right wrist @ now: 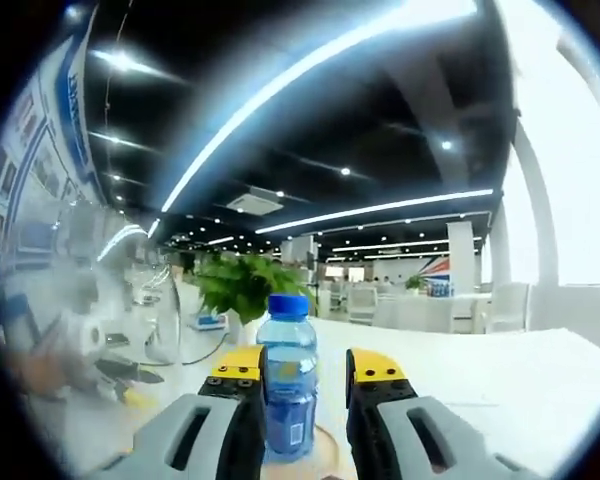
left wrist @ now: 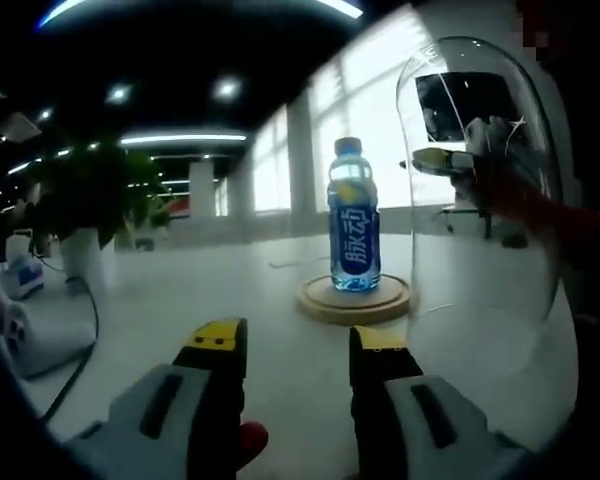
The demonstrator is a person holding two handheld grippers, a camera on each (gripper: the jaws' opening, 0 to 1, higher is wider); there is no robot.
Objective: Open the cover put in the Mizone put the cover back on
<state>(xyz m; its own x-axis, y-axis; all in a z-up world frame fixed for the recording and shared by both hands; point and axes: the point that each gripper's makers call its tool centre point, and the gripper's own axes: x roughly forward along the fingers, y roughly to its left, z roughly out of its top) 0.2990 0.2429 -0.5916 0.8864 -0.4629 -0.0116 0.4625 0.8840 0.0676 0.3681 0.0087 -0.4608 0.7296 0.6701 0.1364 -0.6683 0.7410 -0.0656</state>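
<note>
A Mizone bottle [left wrist: 355, 225] with a blue cap and blue label stands upright on a round wooden base [left wrist: 325, 305] on the white table. A clear glass dome cover [left wrist: 490, 260] stands off the base, close on the right of the left gripper view. My left gripper [left wrist: 298, 345] is open and short of the base, nothing between its fingers. Through the glass I see my right gripper [left wrist: 445, 160], blurred. In the right gripper view the right gripper [right wrist: 305, 365] is open, with the bottle [right wrist: 288, 390] and base [right wrist: 325, 455] beyond its jaws. There the dome [right wrist: 90, 300] is at the left.
A potted green plant [left wrist: 90, 200] [right wrist: 245, 280] stands at the table's far side. A white device with a black cable [left wrist: 40, 335] lies at the left. Bare tabletop [left wrist: 230, 290] spreads around the base. Office desks and windows are far behind.
</note>
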